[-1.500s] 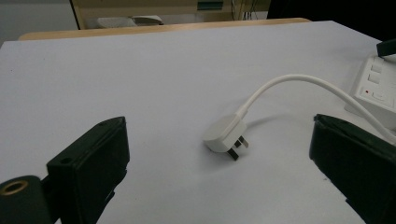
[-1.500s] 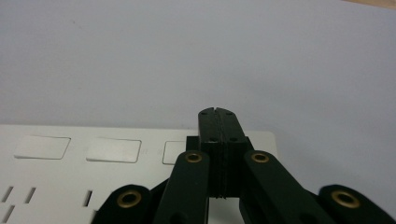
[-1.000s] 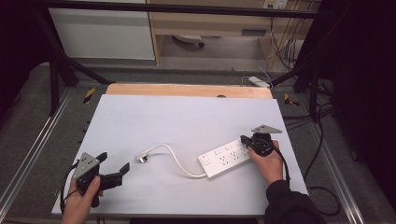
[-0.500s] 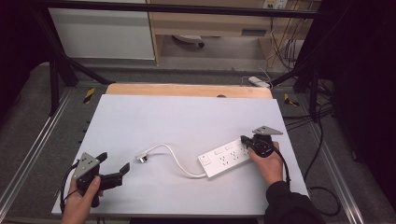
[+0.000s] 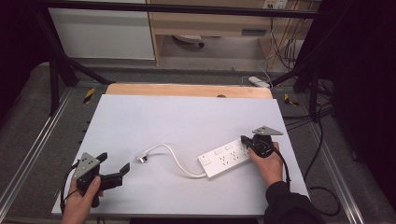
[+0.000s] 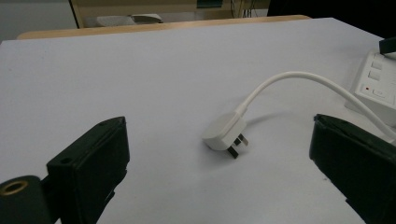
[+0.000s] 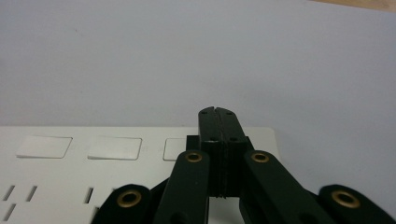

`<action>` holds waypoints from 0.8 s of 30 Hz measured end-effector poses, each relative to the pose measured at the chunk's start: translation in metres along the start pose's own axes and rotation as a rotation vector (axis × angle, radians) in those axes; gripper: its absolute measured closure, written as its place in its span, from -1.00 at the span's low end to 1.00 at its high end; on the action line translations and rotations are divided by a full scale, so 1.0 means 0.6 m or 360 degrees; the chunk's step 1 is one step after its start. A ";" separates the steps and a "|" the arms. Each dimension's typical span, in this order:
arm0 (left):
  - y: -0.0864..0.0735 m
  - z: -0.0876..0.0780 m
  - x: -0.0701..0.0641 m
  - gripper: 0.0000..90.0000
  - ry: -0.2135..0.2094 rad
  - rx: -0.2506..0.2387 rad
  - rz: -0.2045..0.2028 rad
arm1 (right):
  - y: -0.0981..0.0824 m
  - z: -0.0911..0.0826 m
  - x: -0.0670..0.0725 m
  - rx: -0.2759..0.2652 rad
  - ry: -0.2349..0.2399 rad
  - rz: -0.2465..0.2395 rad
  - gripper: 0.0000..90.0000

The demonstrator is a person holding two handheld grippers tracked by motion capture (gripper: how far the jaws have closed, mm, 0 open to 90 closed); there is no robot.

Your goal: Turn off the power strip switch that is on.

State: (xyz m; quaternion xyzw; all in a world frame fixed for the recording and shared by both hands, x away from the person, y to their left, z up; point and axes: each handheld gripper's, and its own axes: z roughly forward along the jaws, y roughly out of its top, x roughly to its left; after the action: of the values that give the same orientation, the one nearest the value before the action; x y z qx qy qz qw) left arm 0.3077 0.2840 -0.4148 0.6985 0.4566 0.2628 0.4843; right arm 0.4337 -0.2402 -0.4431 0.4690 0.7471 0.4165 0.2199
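A white power strip (image 5: 223, 158) lies at the table's right, and its white cable (image 5: 173, 156) curves left to a three-pin plug (image 5: 141, 157) lying flat. My right gripper (image 5: 243, 139) is shut with nothing between its jaws; its tip rests over the strip's far right end. In the right gripper view the closed jaws (image 7: 216, 112) sit above the strip's switches (image 7: 70, 177). My left gripper (image 5: 114, 162) is open near the front left corner. The left gripper view has the plug (image 6: 224, 133) a short way ahead between the wide-apart jaws, with the cable (image 6: 289, 79) arching off to the strip (image 6: 378, 84).
The pale grey table top (image 5: 187, 116) has a wooden strip (image 5: 187, 90) along its far edge. Metal rails (image 5: 32, 154) run along both sides. Cables (image 5: 322, 186) trail on the floor at the right, and cabinets stand behind.
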 end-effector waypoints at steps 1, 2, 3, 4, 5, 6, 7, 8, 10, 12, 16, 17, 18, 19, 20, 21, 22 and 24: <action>0.000 0.000 0.000 -0.89 0.0000 0.0000 0.0000 | 0.000 0.000 0.000 0.0000 -0.0001 0.0001 1.00; 0.000 0.000 0.000 -0.89 0.0000 0.0000 -0.0001 | 0.000 0.000 0.000 -0.0001 -0.0002 -0.0002 1.00; 0.000 0.000 0.000 -0.89 0.0000 0.0001 0.0000 | -0.001 0.000 0.000 0.0000 -0.0001 -0.0003 1.00; 0.000 0.000 0.000 -0.89 -0.0001 0.0001 0.0000 | -0.001 0.001 0.000 0.0002 -0.0001 0.0001 1.00; 0.000 0.000 0.000 -0.89 -0.0001 0.0001 0.0000 | -0.001 0.001 -0.001 0.0006 -0.0005 0.0002 1.00; 0.000 0.000 0.000 -0.89 -0.0001 0.0001 0.0001 | -0.003 0.002 0.000 0.0005 -0.0009 -0.0006 1.00; 0.000 0.000 0.000 -0.89 -0.0001 0.0001 0.0000 | -0.003 0.003 -0.001 0.0001 -0.0007 0.0003 1.00; 0.000 0.000 0.000 -0.89 -0.0001 0.0001 0.0000 | -0.003 0.003 -0.001 0.0001 -0.0005 0.0004 1.00; 0.000 0.000 0.000 -0.89 -0.0001 0.0001 0.0002 | -0.003 0.003 -0.001 0.0001 -0.0007 0.0001 1.00; 0.000 0.000 0.000 -0.89 -0.0002 0.0001 0.0003 | -0.003 0.003 -0.001 0.0004 -0.0003 0.0008 1.00; 0.000 0.000 0.000 -0.89 0.0000 0.0001 0.0002 | -0.003 0.003 -0.002 -0.0003 0.0000 0.0005 1.00; 0.000 0.000 0.000 -0.89 0.0000 0.0001 0.0003 | -0.003 0.003 -0.003 -0.0004 0.0001 0.0005 1.00; 0.000 0.000 0.000 -0.89 0.0003 0.0001 0.0006 | -0.003 0.003 -0.003 -0.0004 0.0000 0.0003 1.00; 0.000 0.000 0.000 -0.89 0.0003 0.0002 0.0007 | -0.003 0.003 -0.003 -0.0007 -0.0002 0.0005 1.00; 0.000 0.000 0.000 -0.89 0.0004 0.0002 0.0006 | -0.003 0.003 -0.004 -0.0006 -0.0002 0.0014 1.00; 0.000 0.000 0.000 -0.89 0.0004 0.0001 0.0006 | -0.003 0.003 -0.005 -0.0008 -0.0008 0.0008 1.00; 0.000 0.000 0.000 -0.89 0.0002 -0.0001 0.0003 | -0.004 0.003 -0.007 -0.0011 -0.0010 0.0006 1.00; 0.000 0.000 0.000 -0.89 0.0004 -0.0001 0.0003 | -0.004 0.001 -0.007 -0.0017 -0.0010 0.0020 1.00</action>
State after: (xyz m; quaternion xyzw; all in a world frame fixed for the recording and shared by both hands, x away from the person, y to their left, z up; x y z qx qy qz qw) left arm 0.3077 0.2840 -0.4148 0.6985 0.4564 0.2643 0.4837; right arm 0.4351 -0.2443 -0.4455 0.4738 0.7413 0.4203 0.2220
